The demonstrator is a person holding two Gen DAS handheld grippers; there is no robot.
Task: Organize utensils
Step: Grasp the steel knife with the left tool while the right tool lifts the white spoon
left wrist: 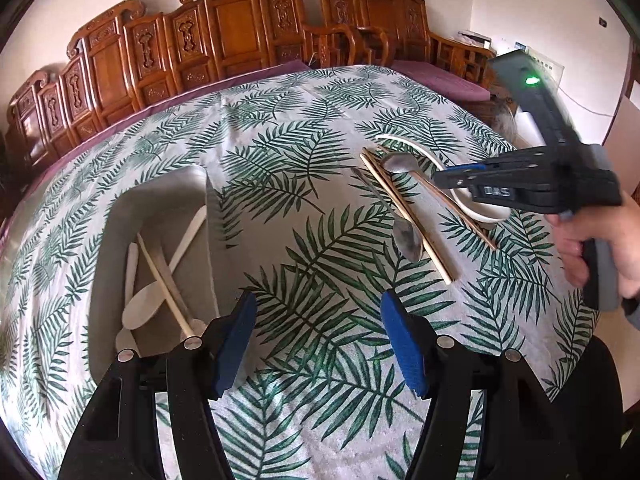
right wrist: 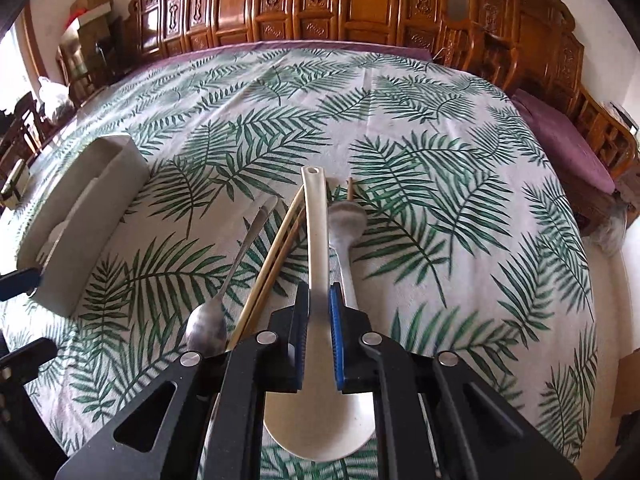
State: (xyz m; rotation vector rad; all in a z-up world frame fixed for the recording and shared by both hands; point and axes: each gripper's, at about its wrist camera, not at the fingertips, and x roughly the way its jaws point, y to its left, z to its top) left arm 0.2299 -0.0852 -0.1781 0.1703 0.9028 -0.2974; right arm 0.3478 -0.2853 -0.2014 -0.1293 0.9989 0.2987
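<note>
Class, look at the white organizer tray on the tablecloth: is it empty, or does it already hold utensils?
Not empty. The organizer tray already holds white spoons and a pale chopstick, crossed over one another inside it.

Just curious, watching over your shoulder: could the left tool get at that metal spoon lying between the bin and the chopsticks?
Probably yes. The left tool is open and holds nothing, and the metal spoon lies uncovered on the cloth just ahead. The chopsticks lie close beside it, so they might get nudged.

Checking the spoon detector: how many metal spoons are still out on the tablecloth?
2. One metal spoon lies left of the chopsticks; the other metal spoon lies right of the gripped white paddle. None visible in the tray.
</note>
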